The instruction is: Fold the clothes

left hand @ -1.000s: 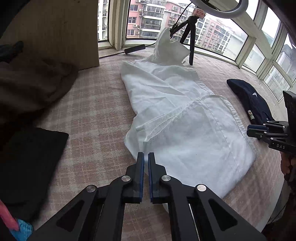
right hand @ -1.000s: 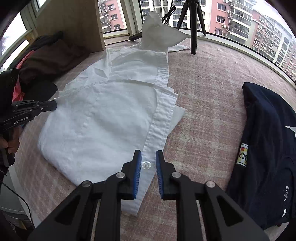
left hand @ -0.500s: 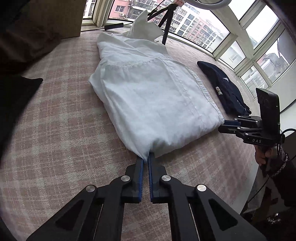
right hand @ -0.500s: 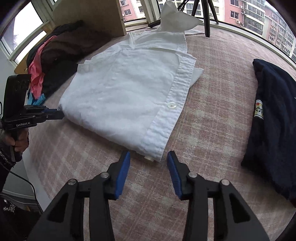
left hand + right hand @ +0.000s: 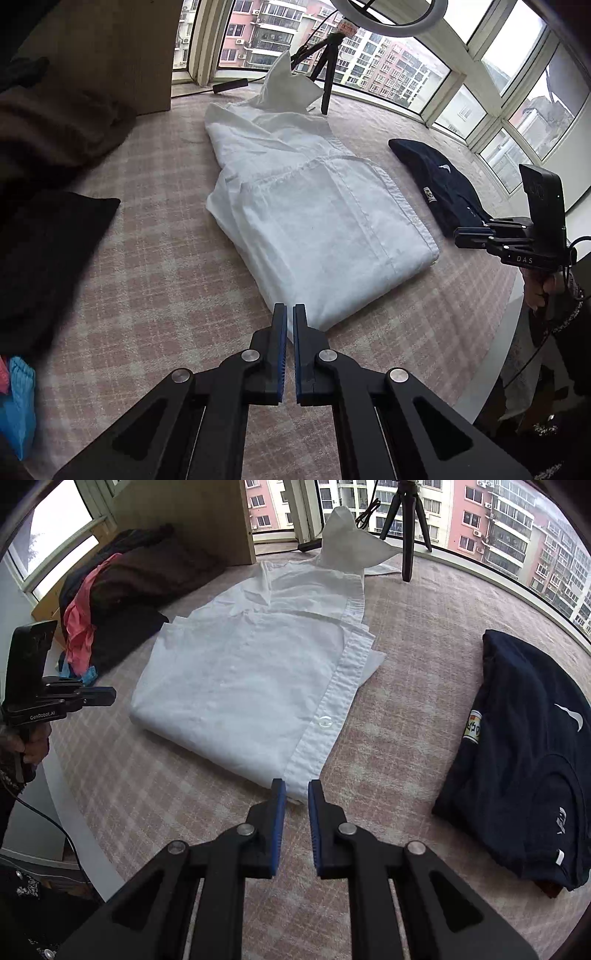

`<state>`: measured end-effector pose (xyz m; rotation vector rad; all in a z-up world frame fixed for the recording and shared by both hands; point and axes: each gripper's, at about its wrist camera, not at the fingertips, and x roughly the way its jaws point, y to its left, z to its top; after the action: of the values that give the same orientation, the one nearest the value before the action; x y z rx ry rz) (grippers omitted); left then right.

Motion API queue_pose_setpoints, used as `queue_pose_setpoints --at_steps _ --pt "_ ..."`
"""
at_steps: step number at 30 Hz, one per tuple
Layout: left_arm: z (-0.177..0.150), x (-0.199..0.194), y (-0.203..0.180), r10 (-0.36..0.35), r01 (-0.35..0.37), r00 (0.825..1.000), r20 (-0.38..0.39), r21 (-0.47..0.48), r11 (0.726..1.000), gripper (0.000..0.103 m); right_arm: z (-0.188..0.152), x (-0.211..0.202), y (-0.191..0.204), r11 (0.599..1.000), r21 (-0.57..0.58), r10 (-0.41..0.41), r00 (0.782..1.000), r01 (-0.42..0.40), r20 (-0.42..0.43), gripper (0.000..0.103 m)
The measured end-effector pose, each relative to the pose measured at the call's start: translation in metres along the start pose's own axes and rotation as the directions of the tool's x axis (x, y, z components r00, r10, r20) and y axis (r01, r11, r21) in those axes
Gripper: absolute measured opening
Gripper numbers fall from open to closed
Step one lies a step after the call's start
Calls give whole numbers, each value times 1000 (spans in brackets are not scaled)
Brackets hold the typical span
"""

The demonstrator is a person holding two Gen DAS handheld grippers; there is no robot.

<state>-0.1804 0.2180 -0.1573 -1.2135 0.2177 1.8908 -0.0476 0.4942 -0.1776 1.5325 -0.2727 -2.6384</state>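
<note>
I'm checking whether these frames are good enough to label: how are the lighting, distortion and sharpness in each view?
Left wrist view: soft window daylight, strong fisheye bending of the window frames, dark vignetted corners; white shirt sharp. Right wrist view: same even daylight, faint shadows, curved sill; shirt button crisp, no motion blur.

My shirt (image 5: 243,686) is white. It lies on a pink and cream checked cloth (image 5: 406,686). My tongs (image 5: 295,794) are black with blue pads (image 5: 279,819). The top (image 5: 524,746) beside it is dark blue with a small white mark. The pile (image 5: 122,587) is brown, black and pink.
</note>
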Motion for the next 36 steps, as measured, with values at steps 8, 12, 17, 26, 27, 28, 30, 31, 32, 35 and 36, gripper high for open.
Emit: queue_pose_setpoints --at_steps 8,12,17,26,27,28,30,31,32,35,36 --pt "33 81 26 77 -81 995 -65 -57 995 3 46 89 -11 996 57 -62 998 64 -31 13" --pt "36 32 37 99 -102 994 -46 -49 994 3 44 53 -31 988 130 -75 996 80 -48 13" --pt "74 -75 52 99 -95 993 67 -55 994 11 65 -58 -58 968 248 11 995 -36 102 26" --pt "136 -89 54 120 -123 984 133 10 992 27 123 -118 -60 980 199 -47 958 -11 283 48" --pt "138 -77 54 112 -115 986 121 17 993 27 128 -103 -61 980 197 -47 963 -6 264 48" --pt "140 -61 54 104 -107 990 99 20 994 27 132 -87 -62 981 196 -48 969 -1 242 48" --pt "146 -25 55 107 -108 993 48 28 994 27 142 -45 -66 982 191 -39 980 1 193 48" --pt "150 -6 56 109 -110 994 23 34 993 27 149 -23 -68 981 192 -38 986 6 164 48" --pt "156 13 58 111 -111 994 -1 41 993 27 155 0 -69 981 194 -33 990 6 135 48" --pt "174 67 66 124 -120 991 -58 58 991 27 177 65 -72 979 205 -30 998 17 59 48" --pt "181 84 70 130 -125 989 -73 64 990 27 185 82 -74 979 200 -42 998 32 45 48"
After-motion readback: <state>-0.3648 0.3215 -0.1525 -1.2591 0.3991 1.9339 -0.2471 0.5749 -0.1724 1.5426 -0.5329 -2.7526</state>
